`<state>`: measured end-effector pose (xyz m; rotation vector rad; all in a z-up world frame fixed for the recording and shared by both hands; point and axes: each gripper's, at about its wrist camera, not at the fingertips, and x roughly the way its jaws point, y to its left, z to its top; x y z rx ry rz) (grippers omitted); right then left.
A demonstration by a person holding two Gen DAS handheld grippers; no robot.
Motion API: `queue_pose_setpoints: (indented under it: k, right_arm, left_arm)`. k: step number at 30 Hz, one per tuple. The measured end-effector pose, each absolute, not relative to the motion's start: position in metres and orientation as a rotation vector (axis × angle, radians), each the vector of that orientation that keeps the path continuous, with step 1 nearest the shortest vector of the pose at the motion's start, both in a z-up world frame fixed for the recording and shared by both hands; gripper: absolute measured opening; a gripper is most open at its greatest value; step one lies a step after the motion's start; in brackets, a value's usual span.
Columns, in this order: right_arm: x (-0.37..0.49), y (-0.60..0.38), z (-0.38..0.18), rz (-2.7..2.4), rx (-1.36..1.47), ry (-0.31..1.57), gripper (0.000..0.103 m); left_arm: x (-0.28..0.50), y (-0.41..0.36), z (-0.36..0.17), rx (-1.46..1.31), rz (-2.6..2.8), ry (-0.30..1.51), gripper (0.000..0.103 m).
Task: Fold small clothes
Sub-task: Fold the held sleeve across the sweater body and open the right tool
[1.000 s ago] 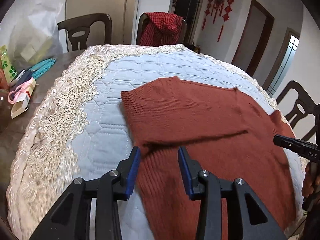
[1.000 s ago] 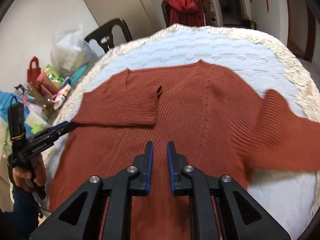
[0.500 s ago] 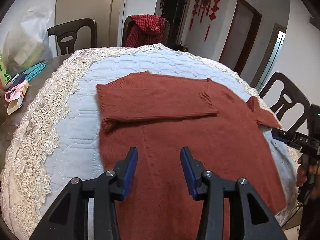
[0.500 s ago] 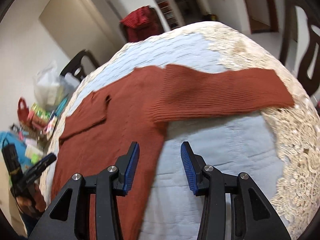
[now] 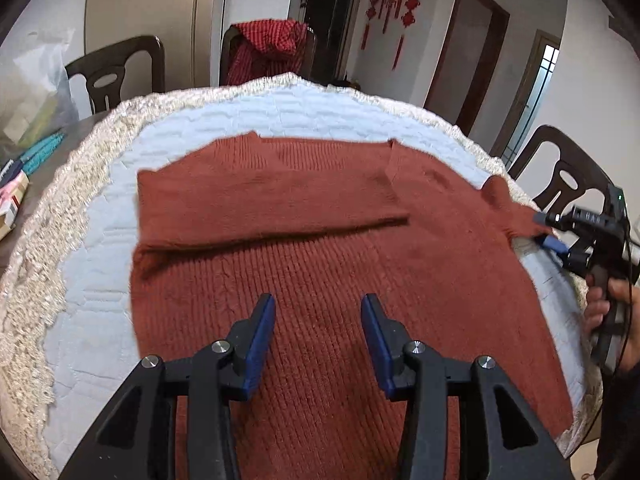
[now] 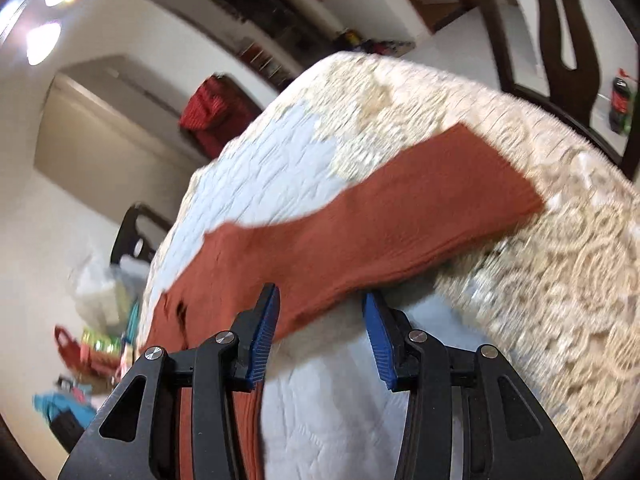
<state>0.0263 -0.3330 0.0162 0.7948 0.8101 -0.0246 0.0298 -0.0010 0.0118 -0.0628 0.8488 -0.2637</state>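
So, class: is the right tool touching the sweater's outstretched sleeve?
Cannot tell. In the right wrist view the open right tool has the sleeve at its fingertips, but motion blur hides any contact or gap; the left wrist view is no clearer.

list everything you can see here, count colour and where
sweater: one, rust brown, flat on the table, one sleeve folded across the chest, the other stretched out to the lace edge
table cover: one, pale blue quilted with cream lace border
chairs: three, dark wood, around the table
garment: one, red checked, over the far chair
hanging ornaments: red, far wall
bottle: one, dark, on the floor
left gripper: open, above the sweater's body
right gripper: open, at the outstretched sleeve
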Motion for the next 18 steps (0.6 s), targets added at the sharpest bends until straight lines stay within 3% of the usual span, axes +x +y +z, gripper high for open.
queue_pose_setpoints:
  k: [5, 6, 7, 9, 18]
  right_arm:
    - [0.033, -0.346, 0.016, -0.098, 0.823, 0.768, 0.044]
    - [0.036, -0.346, 0.017, -0.108, 0.812, 0.763, 0.039]
    - [0.039, -0.348, 0.018, -0.126, 0.796, 0.761, 0.026]
    - [0.045, -0.348, 0.021, -0.132, 0.788, 0.763, 0.011]
    - [0.075, -0.259, 0.101, 0.123, 0.529, 0.658, 0.010]
  left_arm:
    - [0.029, 0.000, 0.003, -0.070, -0.264, 0.863, 0.047]
    - [0.029, 0.001, 0.003, -0.073, -0.267, 0.863, 0.048]
    - [0.029, 0.001, 0.002, -0.077, -0.271, 0.864, 0.049]
    - [0.028, 0.002, 0.002, -0.081, -0.275, 0.860, 0.049]
    - [0.028, 0.007, 0.002, -0.123, -0.297, 0.857, 0.051]
